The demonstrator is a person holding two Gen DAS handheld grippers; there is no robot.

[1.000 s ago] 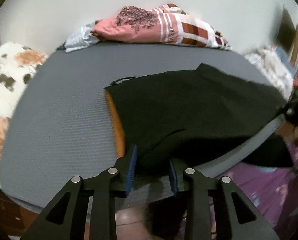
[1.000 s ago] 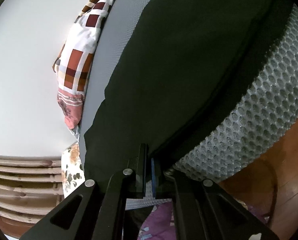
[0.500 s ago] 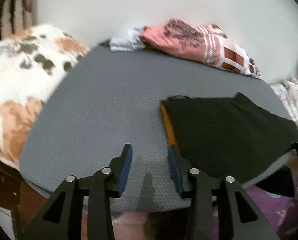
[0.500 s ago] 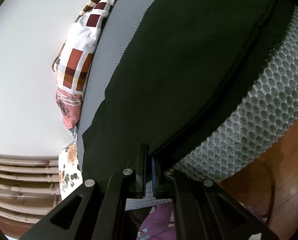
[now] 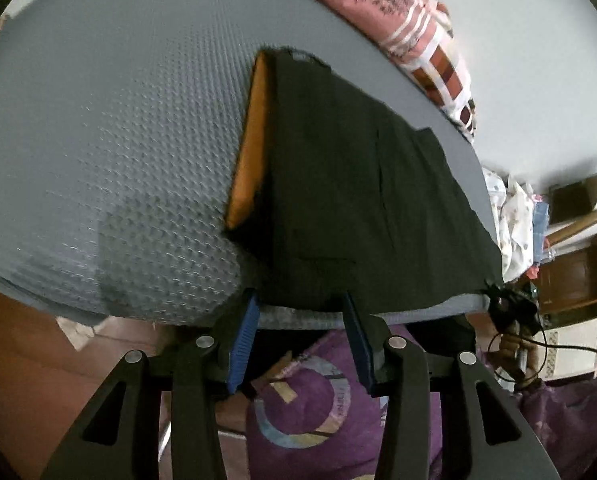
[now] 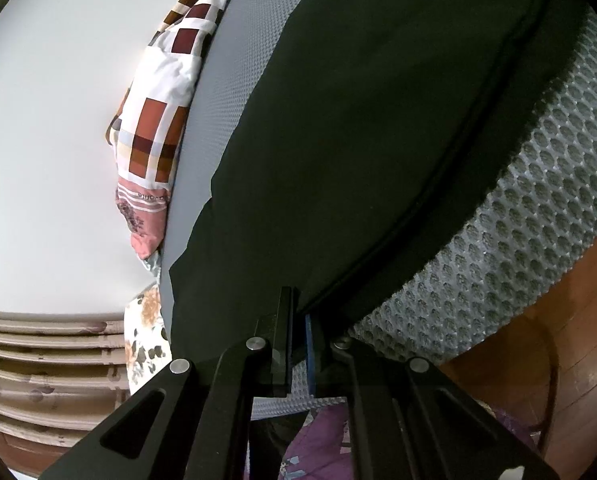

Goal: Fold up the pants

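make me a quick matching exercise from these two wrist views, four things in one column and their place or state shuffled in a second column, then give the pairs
Things:
1. left tool
2. right tool
3. black pants
4. patterned bedding

Place or state:
A. bunched along the mattress's far edge by the wall
B. shut on the pants' edge at the mattress side
C. open, at the near hem of the pants
D. spread flat on the grey mattress, an orange strip along one side

Pairs: 1-C, 2-B, 3-D, 4-A
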